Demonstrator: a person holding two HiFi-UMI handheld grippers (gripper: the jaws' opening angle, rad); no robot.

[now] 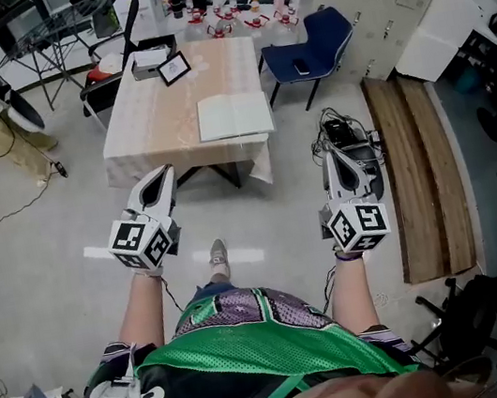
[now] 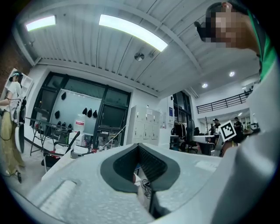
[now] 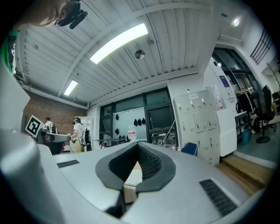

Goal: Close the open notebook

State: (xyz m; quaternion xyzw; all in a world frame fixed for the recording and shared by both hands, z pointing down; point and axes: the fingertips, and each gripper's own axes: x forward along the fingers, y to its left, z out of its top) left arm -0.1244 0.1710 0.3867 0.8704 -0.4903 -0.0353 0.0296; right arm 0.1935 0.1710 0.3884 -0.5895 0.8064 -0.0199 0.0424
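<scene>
The open notebook (image 1: 234, 115) lies flat, white pages up, near the front right edge of a table with a beige cloth (image 1: 157, 114). Both grippers are held level over the floor, well short of the table and pointing toward it. My left gripper (image 1: 165, 170) is shut with nothing in it; in the left gripper view (image 2: 139, 145) its dark pads meet at the tip. My right gripper (image 1: 327, 153) is also shut and empty, and in the right gripper view (image 3: 138, 144) a corner of the table shows through the gap behind the tip.
A black-framed picture (image 1: 173, 67) and a small stack of boxes (image 1: 151, 61) sit at the table's far end. A blue chair (image 1: 312, 44) stands to its right and a black chair (image 1: 112, 74) to its left. Cables (image 1: 346, 133) and wooden planks (image 1: 420, 172) lie on the floor at right.
</scene>
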